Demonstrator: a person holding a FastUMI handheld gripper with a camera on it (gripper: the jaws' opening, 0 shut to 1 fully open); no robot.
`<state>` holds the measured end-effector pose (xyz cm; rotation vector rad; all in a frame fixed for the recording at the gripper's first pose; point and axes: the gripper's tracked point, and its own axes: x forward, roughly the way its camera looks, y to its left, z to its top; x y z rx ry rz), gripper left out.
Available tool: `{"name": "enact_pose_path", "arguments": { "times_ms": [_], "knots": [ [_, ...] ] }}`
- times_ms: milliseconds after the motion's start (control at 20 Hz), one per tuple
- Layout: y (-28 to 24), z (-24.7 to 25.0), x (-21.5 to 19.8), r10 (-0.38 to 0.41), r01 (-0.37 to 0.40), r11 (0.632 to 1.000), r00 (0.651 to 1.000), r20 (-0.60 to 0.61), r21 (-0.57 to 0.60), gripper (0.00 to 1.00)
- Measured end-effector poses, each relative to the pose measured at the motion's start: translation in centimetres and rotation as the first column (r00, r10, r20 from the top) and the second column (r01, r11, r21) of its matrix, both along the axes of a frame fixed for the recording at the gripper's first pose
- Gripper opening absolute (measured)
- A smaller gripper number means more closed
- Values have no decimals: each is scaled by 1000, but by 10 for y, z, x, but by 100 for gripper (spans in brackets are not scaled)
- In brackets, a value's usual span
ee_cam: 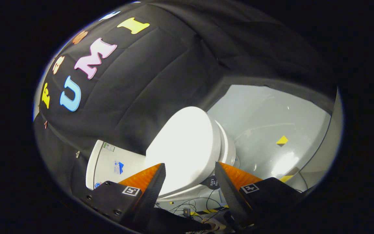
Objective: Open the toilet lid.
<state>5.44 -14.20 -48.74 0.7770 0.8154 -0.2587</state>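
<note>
Gripper view: claw (190, 177) spread wide, clamped on nothing, black fingers (153, 190) with orange backs and a small square marker tag on each mount. In the gap low between the fingers, a tangle of thin cables (193, 204) and a strip of yellow-and-black tape (211, 210) on the floor.

Just ahead of the fingertips and reaching up between them, the toilet lid (185, 146): white, glossy, oval, strongly lit, lying closed on the seat, the whole toilet appearing tilted. No contact visible between either finger and the lid; left fingertip overlapping its near edge in the picture, right fingertip just beside the rim. Under the lid, on the right-finger side, the stacked edges of the seat and toilet bowl (229, 151) showing as white bands. A dark round sticker (211, 182) on the bowl close to the right fingertip; print too small to tell.

Beyond the left finger, the white toilet tank (109, 162), touching the back of the lid area, with small labels on its face.

Farther off past the right finger, pale grey glossy floor (265, 123) with a yellow-and-black tape mark (282, 140) well apart from the toilet.

Farthest, behind tank and lid, the black cloth wall (161, 71).
</note>
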Motion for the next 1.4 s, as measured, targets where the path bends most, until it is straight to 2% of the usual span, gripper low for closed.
{"name": "enact_pose_path", "arguments": {
  "times_ms": [300,550,600,750,900,1000,1100,1200,1300,1400],
  "knots": [
    [10,-44,-9,-50,55,987,998,-43,148,97],
    [5,-78,-23,-142,150,942,989,-46,300,96],
    [4,-86,-26,-156,167,934,986,-61,317,89],
    [10,-99,-30,-165,179,916,984,-70,360,89],
    [18,-109,-25,-163,177,903,984,-69,392,73],
    [22,-117,-24,-167,183,896,983,-76,405,73],
    [24,-121,-22,-169,185,888,983,-75,421,29],
    [28,-116,-18,-171,176,873,984,-51,455,29],
    [45,-141,-2,-203,197,855,978,-40,480,19],
    [28,-118,-16,-203,196,849,978,-40,490,10]
  ]
}}
